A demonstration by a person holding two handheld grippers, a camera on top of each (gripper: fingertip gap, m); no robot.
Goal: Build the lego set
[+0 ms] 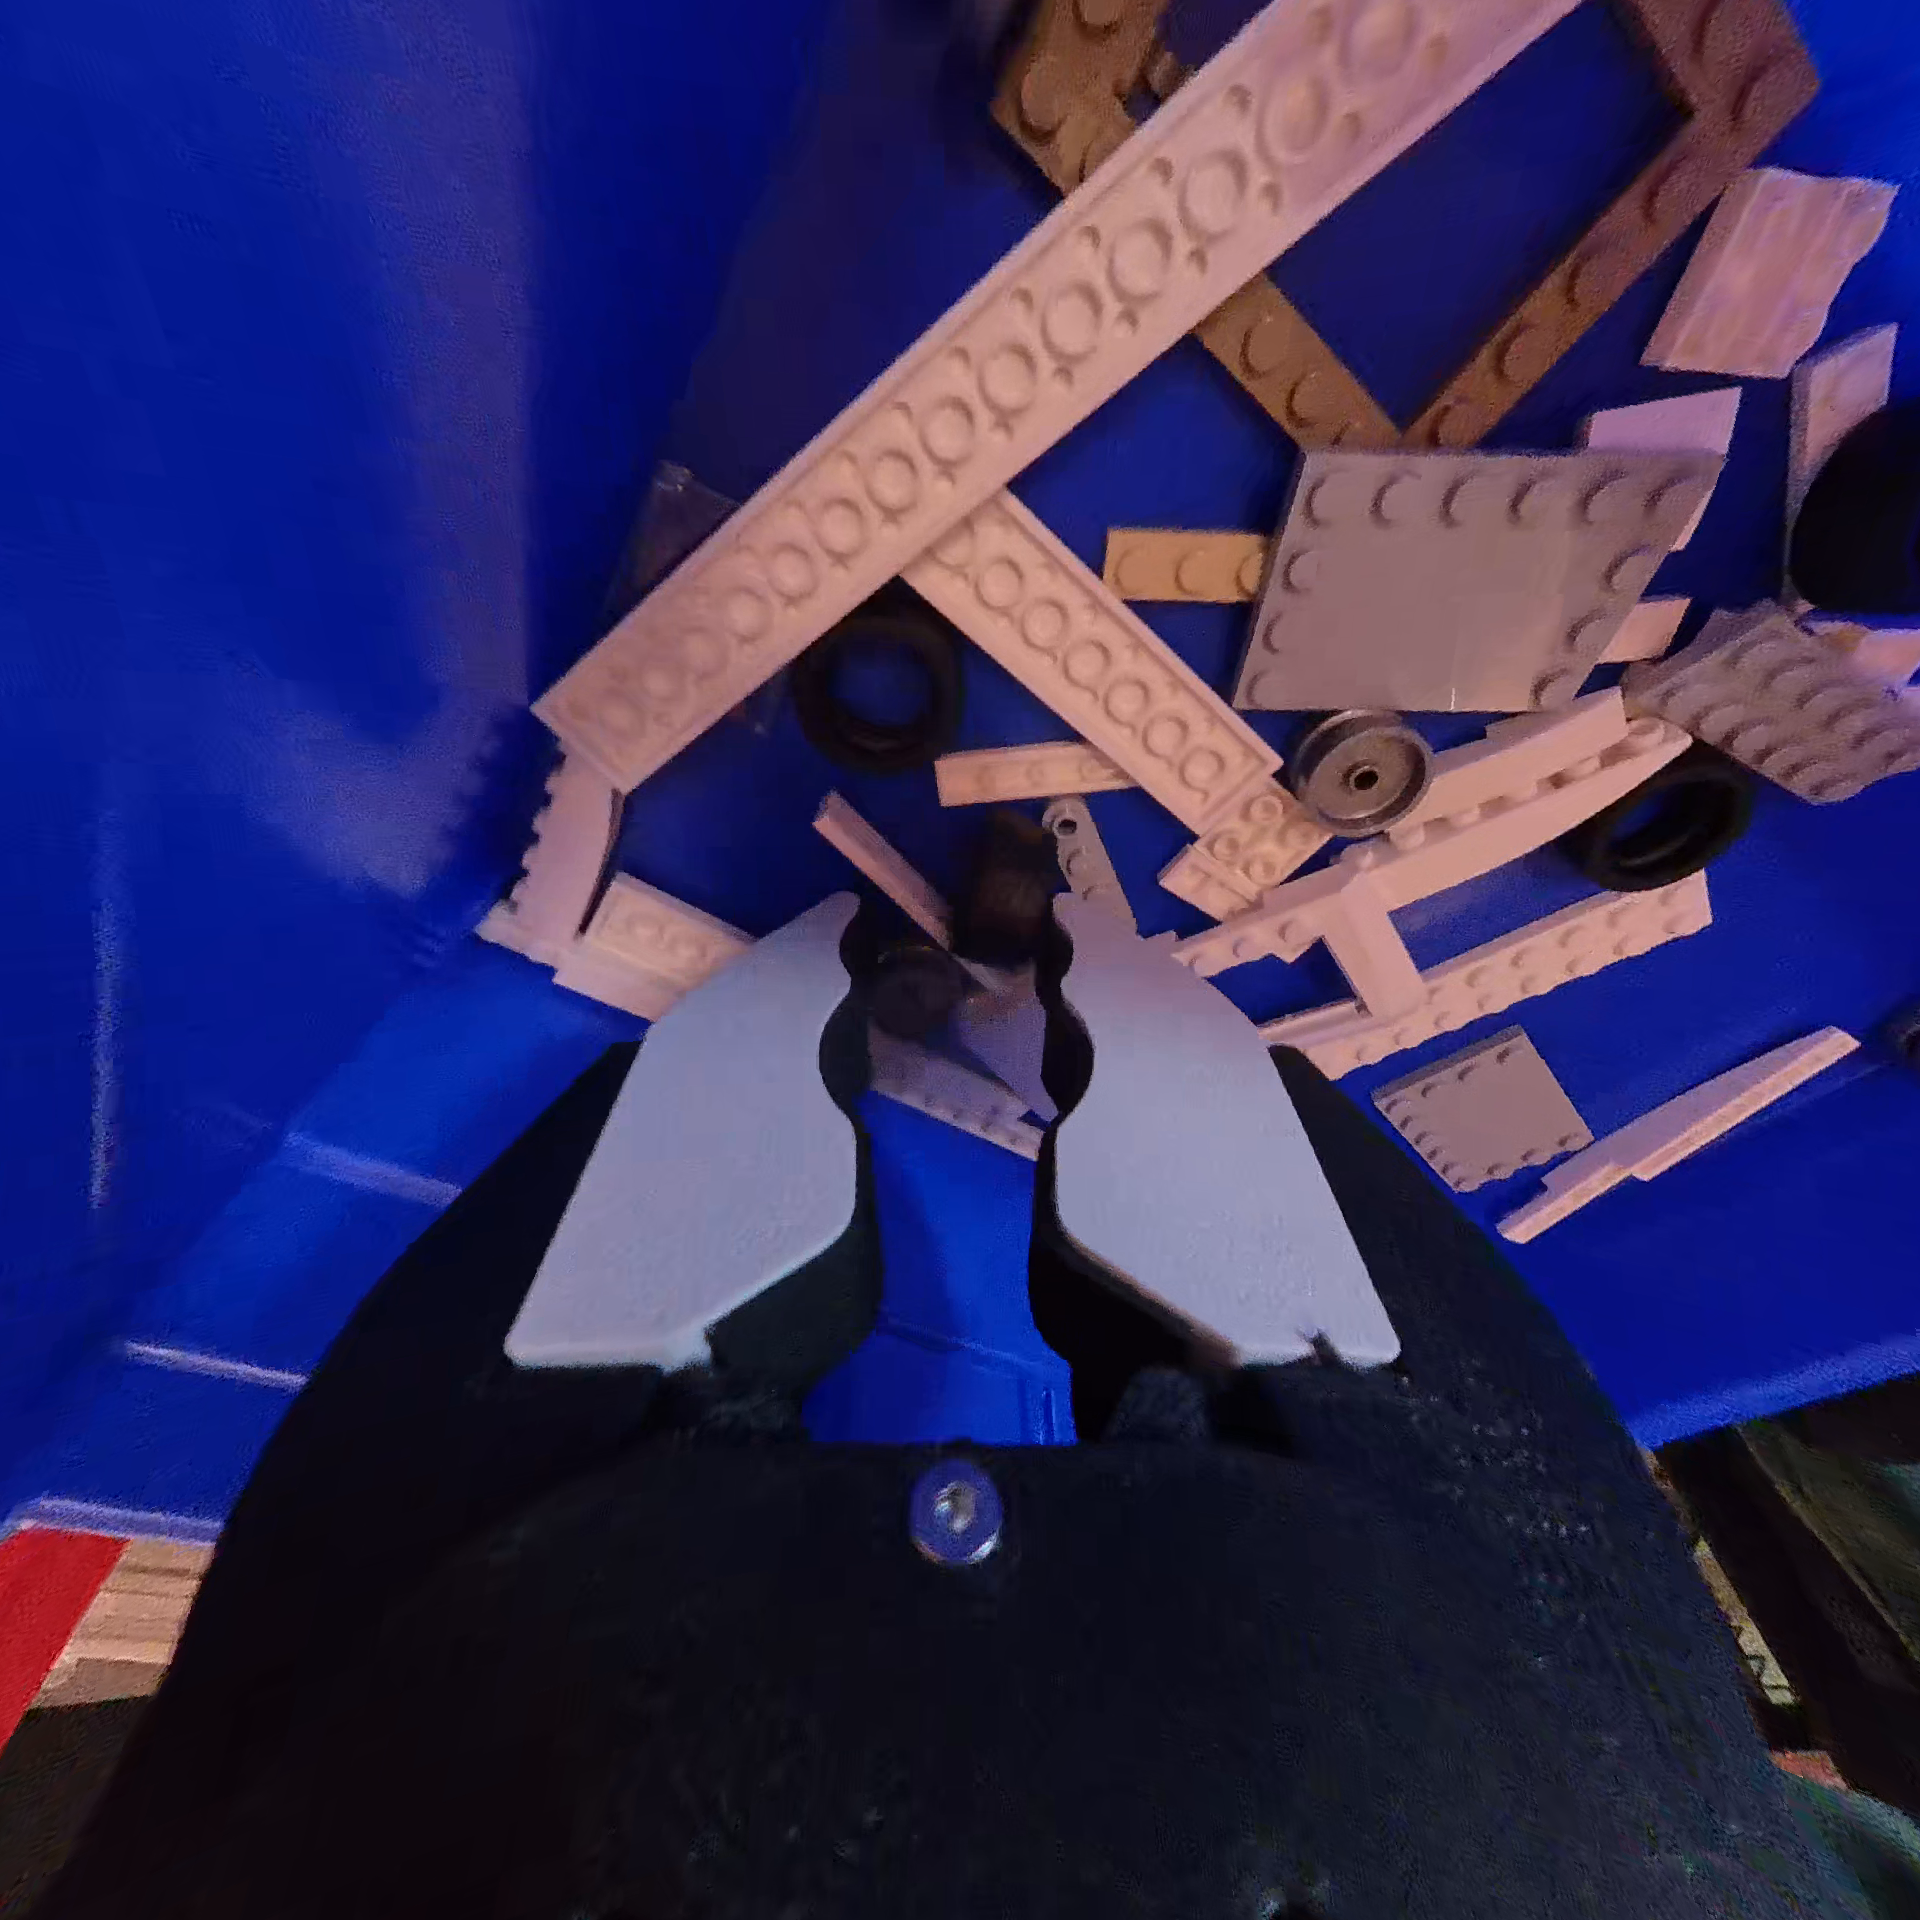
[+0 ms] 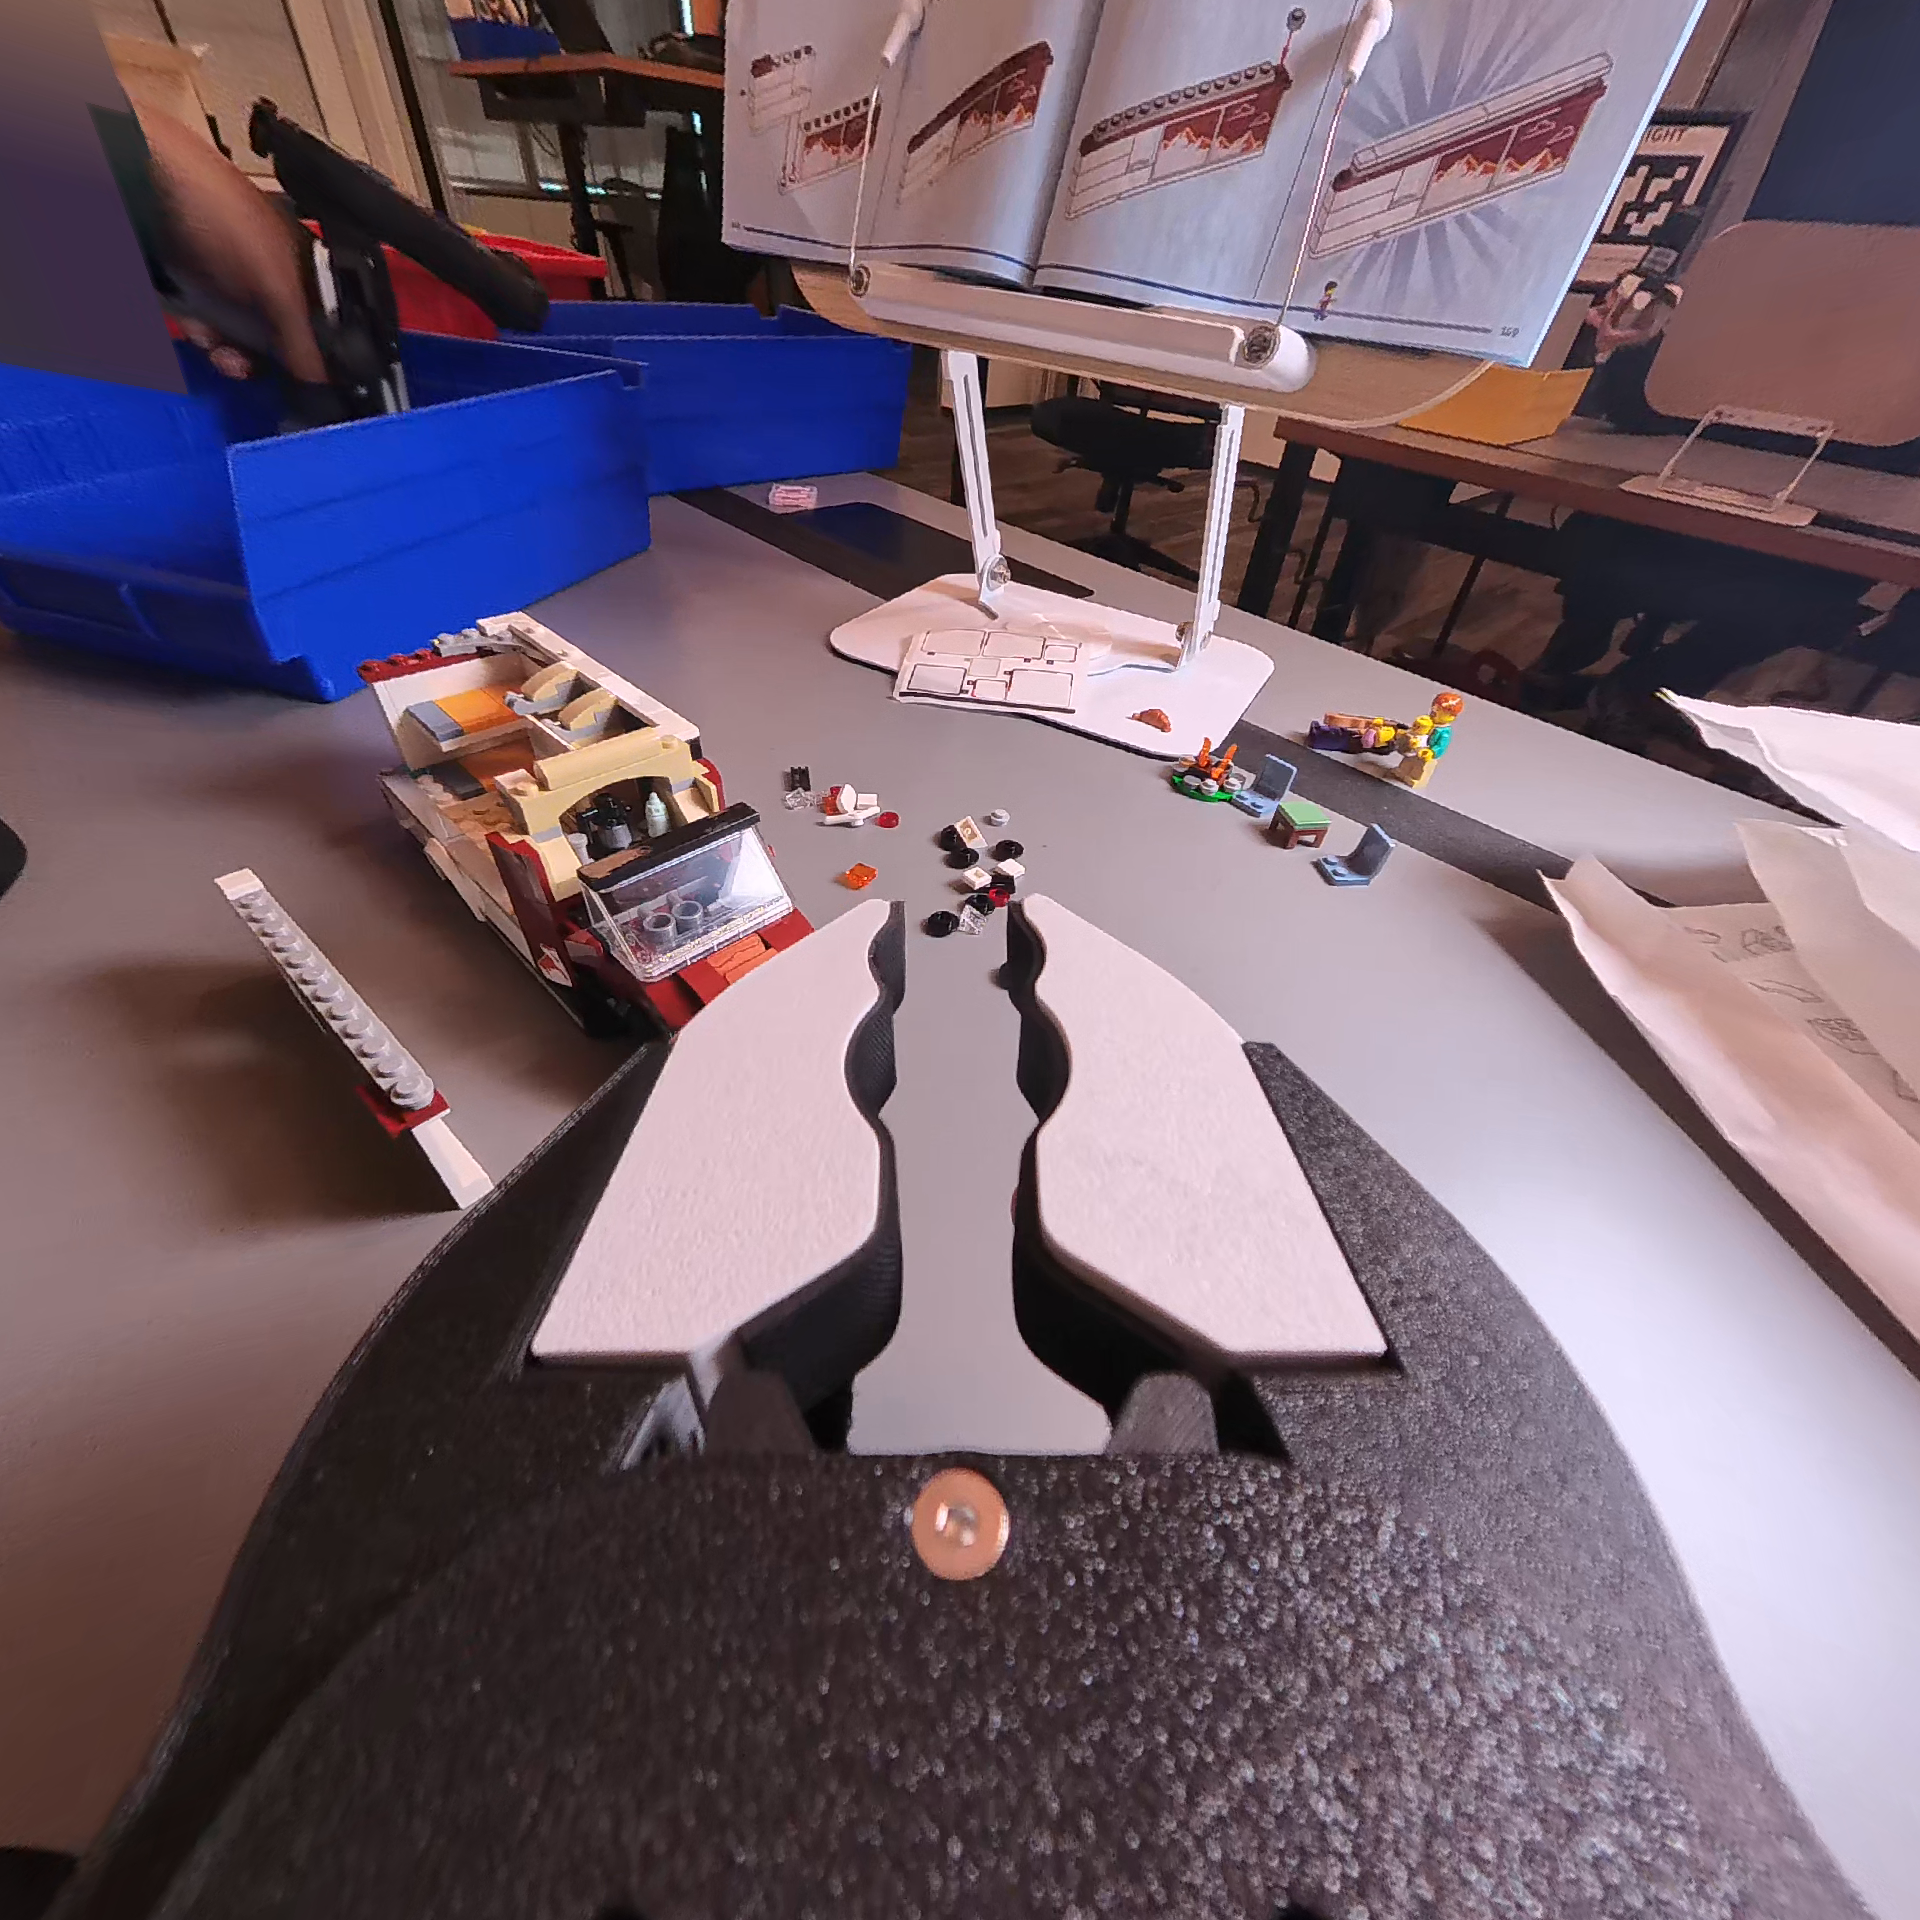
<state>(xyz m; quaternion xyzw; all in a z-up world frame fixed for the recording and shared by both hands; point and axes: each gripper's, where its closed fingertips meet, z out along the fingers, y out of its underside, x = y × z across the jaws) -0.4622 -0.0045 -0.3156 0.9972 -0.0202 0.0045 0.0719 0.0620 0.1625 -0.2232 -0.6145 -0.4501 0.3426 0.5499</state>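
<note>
Left wrist view: black gripper body fills the lower frame, white fingers (image 1: 727, 1122) reaching up into a blue bin (image 1: 260, 520). The left gripper (image 1: 956, 935) has its tips down among loose building pieces. Jaws stand apart, and a small dark wheel-like piece (image 1: 1003, 883) sits between the tips along with a dark round part (image 1: 909, 982); it is blurred there, and I cannot tell whether the pads press on either. Just above the tips: a black tyre ring (image 1: 878, 691), a long white studded plate (image 1: 1039, 364) running diagonally to the upper right, and a shorter white plate (image 1: 1101, 655) crossing under it. Centre right: a grey wheel hub (image 1: 1359, 774) and a grey square plate (image 1: 1455, 577). Top: a brown frame piece (image 1: 1558, 260).

Right wrist view: black body low in frame and the right gripper (image 2: 956, 914) hovering over a grey table (image 2: 1351, 1039), jaws released with bare tabletop showing between them. Just beyond the tips lies a scatter of small black, white and red pieces (image 2: 982, 862). Centre left: a partly built dark-red and tan vehicle model (image 2: 582, 821). Lower left: a grey studded strip (image 2: 332, 1008). Top: an open instruction booklet (image 2: 1143, 135) on a white stand (image 2: 1049, 644). Upper left: blue bins (image 2: 416, 488), the other gripper reaching into one.
</note>
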